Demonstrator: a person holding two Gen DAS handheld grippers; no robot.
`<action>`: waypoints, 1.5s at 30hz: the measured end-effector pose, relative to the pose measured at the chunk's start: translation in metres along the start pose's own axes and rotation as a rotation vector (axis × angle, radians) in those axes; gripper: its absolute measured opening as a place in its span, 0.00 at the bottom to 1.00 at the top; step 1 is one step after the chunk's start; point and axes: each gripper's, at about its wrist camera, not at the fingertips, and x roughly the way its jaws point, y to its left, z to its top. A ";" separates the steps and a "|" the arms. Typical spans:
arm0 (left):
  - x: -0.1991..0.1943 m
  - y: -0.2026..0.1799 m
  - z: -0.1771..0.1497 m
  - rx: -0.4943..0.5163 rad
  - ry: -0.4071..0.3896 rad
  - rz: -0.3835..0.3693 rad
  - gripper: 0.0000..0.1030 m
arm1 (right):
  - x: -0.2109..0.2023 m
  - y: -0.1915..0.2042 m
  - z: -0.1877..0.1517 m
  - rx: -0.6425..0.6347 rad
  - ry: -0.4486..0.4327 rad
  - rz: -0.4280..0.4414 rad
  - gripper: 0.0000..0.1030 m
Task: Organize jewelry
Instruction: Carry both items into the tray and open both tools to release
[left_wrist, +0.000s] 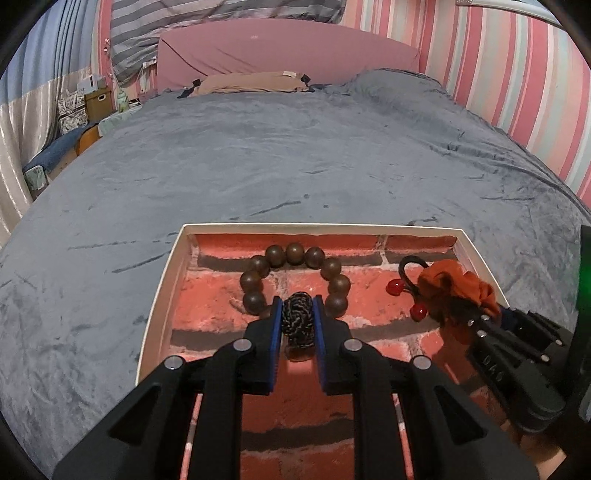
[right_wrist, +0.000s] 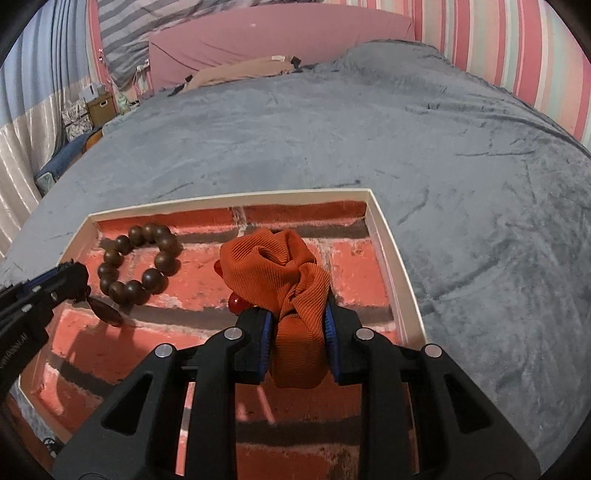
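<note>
Tongs clamp bracelet knot (left_wrist: 297, 320) and scrunchie (right_wrist: 291, 295).

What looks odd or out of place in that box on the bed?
Nothing looks spilled or broken. The wooden bead bracelet and orange scrunchie sit inside the brick-patterned box. Each is pinched: the left gripper holds the bracelet's woven knot, the right gripper the scrunchie. A black hair tie with red beads lies partly under the scrunchie.

Grey-blanketed bed (left_wrist: 295, 166) bearing white-rimmed tray (left_wrist: 162, 288).
</note>
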 end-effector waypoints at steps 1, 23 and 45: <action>0.002 -0.002 0.000 0.009 0.000 0.004 0.16 | 0.000 -0.001 0.000 0.005 0.002 0.003 0.24; 0.000 0.015 0.000 -0.022 0.063 0.044 0.45 | 0.001 0.002 0.004 -0.048 0.087 -0.011 0.57; -0.166 0.033 -0.041 -0.054 -0.189 0.101 0.88 | -0.164 -0.008 -0.031 -0.102 -0.223 -0.041 0.96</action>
